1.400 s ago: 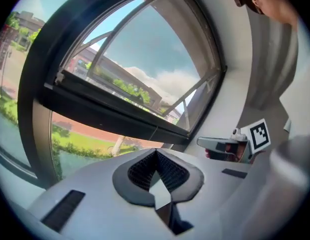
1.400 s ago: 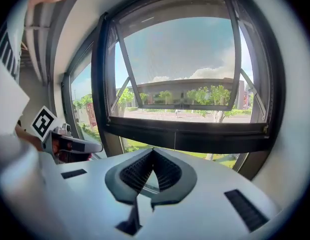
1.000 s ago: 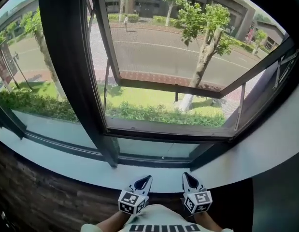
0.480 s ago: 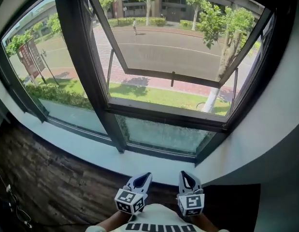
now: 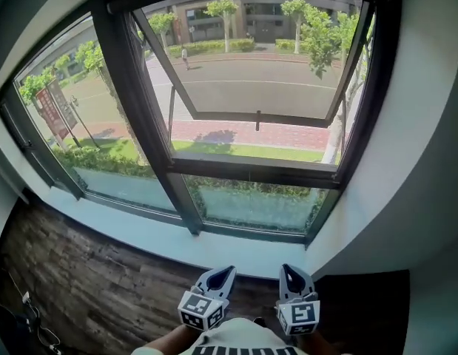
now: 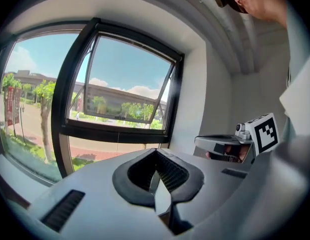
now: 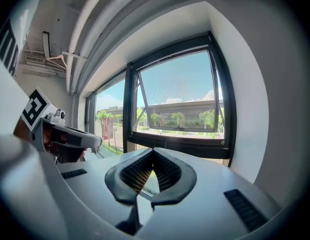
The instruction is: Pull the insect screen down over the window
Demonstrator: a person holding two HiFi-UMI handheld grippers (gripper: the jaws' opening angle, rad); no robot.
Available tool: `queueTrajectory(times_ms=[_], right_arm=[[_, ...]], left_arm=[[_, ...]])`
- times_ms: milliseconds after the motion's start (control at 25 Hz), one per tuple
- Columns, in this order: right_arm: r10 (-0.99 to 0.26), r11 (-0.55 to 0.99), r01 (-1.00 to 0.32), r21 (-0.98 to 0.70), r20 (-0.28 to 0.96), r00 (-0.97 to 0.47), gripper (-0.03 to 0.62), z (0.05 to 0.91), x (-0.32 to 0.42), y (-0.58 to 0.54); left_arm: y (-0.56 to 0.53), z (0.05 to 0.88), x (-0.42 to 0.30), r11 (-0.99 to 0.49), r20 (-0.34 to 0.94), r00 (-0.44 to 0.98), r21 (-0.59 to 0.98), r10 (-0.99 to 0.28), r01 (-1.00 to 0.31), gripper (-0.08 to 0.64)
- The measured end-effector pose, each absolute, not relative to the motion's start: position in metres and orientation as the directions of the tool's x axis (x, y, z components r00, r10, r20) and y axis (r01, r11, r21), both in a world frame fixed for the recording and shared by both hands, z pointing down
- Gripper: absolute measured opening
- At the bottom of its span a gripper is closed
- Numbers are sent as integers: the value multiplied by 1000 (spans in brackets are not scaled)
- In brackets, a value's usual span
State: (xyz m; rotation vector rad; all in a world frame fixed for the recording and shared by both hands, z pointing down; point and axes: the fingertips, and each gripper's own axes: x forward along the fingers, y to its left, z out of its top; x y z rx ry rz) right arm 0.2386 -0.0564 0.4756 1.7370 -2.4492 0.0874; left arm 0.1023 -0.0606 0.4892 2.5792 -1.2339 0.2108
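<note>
Window (image 5: 251, 170) with a dark frame fills the upper half of the head view, set in a pale wall (image 5: 413, 198). Its upper sash (image 5: 258, 117) is hinged at the top and swung outward, with the bottom edge standing away from the frame. A fixed pane (image 5: 251, 207) sits below the sash, and a wider pane (image 5: 88, 139) lies to the left. The insect screen cannot be made out in any view. A road (image 5: 236, 87) and trees (image 5: 317, 28) lie outside. Under the window are a pale sill (image 5: 140, 231) and a dark wooden floor (image 5: 88, 287). At the bottom edge, the left gripper (image 5: 221, 274) and right gripper (image 5: 290, 272) sit side by side, near each other but apart. Their tips point toward the window and are well apart from it.

Left gripper view: the left gripper (image 6: 156, 154) has its jaws together with nothing between them. The window (image 6: 124, 94) stands ahead, sash tilted out. The right gripper (image 6: 225, 144) shows at the right.

Right gripper view: the right gripper (image 7: 152, 156) has its jaws closed on each other and empty. The window (image 7: 177, 104) stands ahead, and the left gripper (image 7: 69, 136) shows at the left.
</note>
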Motion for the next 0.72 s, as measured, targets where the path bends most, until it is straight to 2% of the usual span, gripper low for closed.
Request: queueTrajectory(times_ms=[200,520,720], right_arm=[[-940,326,-943,67,133,-315,8,459,188,-2],[-932,311,-950,-20,190,-309,8,485,75,106],[-925,319,-948,-2,218,-312,8,488,38,161]], left_arm=[[2,461,51,-601,176,614,126,-769,-789,12],[116,515,-92,-530,259,550,148,-794,-835,12],[161,526,-121,-567,259,599,192,-758,-801,12]])
